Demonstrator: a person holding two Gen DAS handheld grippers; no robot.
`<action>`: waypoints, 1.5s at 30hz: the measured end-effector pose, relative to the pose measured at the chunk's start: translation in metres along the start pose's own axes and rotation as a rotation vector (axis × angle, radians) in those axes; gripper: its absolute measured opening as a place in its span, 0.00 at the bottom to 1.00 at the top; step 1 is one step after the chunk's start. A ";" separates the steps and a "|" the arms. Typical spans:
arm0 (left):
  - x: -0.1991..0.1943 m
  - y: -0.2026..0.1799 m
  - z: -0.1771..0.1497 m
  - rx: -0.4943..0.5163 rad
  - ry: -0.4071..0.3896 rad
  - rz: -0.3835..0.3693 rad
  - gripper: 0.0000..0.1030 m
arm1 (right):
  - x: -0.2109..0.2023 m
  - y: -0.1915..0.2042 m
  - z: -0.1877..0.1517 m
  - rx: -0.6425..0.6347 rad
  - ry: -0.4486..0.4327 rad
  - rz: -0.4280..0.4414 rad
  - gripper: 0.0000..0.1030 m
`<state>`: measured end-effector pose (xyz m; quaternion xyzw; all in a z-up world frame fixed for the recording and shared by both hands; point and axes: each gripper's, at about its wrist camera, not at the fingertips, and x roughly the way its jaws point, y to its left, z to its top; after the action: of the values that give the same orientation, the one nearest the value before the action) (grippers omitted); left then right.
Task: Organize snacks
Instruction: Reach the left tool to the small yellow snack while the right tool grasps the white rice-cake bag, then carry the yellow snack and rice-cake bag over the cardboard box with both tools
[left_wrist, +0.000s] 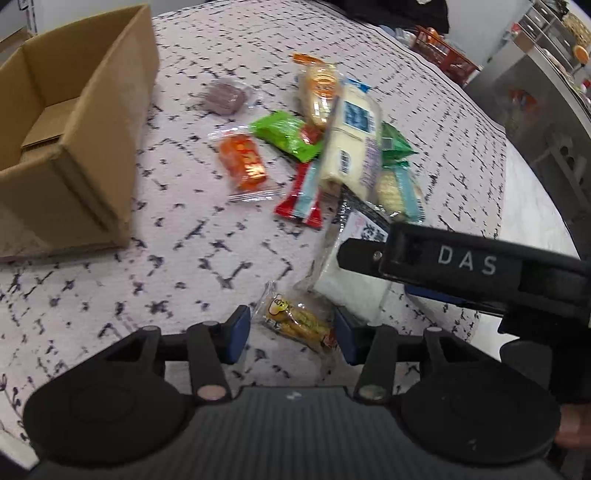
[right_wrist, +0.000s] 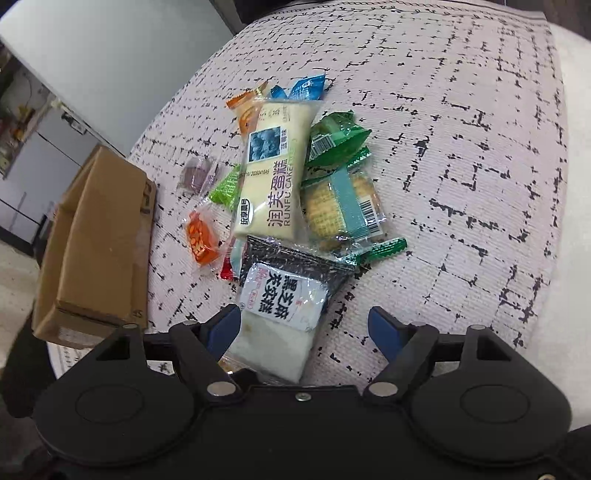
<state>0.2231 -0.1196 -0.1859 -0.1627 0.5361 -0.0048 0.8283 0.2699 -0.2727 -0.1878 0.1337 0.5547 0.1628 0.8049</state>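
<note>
1. While the cardboard box (left_wrist: 70, 122) sits open at the left of the patterned tablecloth (left_wrist: 192, 266), what shows of its inside looks bare — so I judge the sorting has barely begun.
2. The snacks lie in a loose heap to the right of the box and well apart from it: a long cream cake packet (right_wrist: 273, 173) on top, a cracker packet with a teal band (right_wrist: 343, 206) beside it, a green wrapper (left_wrist: 286, 134), an orange sweet (left_wrist: 243, 162), a small purple one (left_wrist: 225, 98) and a red-and-blue stick (left_wrist: 301, 197).
3. The left gripper (left_wrist: 291, 330) hangs low with its jaws standing wide, a small yellow biscuit packet (left_wrist: 301, 321) lying between the blue pads (left_wrist: 240, 328); nothing is pinched yet.
4. The right gripper (right_wrist: 304, 328) is spread wide too, over a white rice-cake packet with a black label end (right_wrist: 280, 302), which lies near its left pad — whether they touch, I cannot tell.
5. Every packet I can see has yet to go into the box, so nearly the whole job is left.
</note>
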 end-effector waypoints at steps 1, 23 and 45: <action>-0.001 0.002 0.000 -0.003 0.000 0.005 0.48 | 0.001 0.002 0.000 -0.011 0.001 -0.012 0.72; -0.023 0.033 -0.009 -0.072 -0.043 0.029 0.56 | -0.020 0.014 -0.012 0.032 -0.083 -0.084 0.46; -0.018 0.056 -0.013 -0.139 -0.073 -0.009 0.17 | 0.015 0.054 -0.020 -0.026 -0.064 -0.214 0.64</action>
<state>0.1949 -0.0668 -0.1904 -0.2222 0.5040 0.0347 0.8339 0.2501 -0.2165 -0.1859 0.0685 0.5377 0.0789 0.8366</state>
